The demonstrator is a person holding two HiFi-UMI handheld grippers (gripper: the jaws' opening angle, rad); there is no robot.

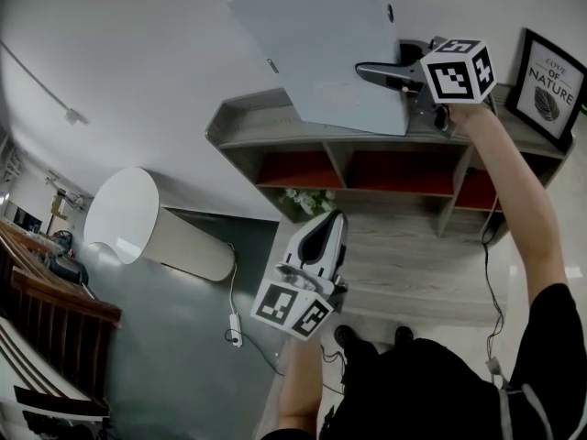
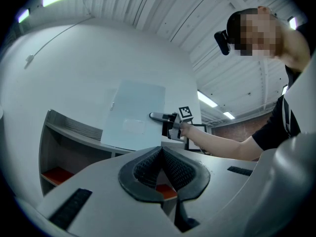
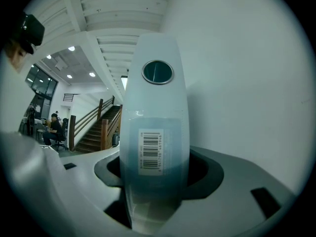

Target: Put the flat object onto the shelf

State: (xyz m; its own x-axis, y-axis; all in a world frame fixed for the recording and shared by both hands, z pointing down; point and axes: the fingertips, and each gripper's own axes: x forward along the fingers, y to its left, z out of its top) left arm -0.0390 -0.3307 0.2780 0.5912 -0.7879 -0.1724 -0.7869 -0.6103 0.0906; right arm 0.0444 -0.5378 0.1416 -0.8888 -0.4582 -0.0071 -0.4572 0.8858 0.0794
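The flat object (image 1: 321, 49) is a pale blue-grey folder held upright against the white wall, its lower edge down at the top board of the wooden shelf (image 1: 367, 145). My right gripper (image 1: 367, 70) is shut on its right edge. The right gripper view shows that edge (image 3: 155, 132), with a barcode label, clamped between the jaws of the right gripper (image 3: 155, 181). My left gripper (image 1: 330, 223) hangs lower, in front of the shelf, shut with nothing in it. In the left gripper view its pads (image 2: 160, 154) meet, and beyond them are the folder (image 2: 133, 115) and the shelf (image 2: 64, 127).
A framed print (image 1: 548, 85) leans on the shelf top at the right. A small plant (image 1: 307, 200) stands in a compartment below. A white rounded floor unit (image 1: 156, 223) stands left of the shelf, with a cable and plug (image 1: 236, 333) on the floor.
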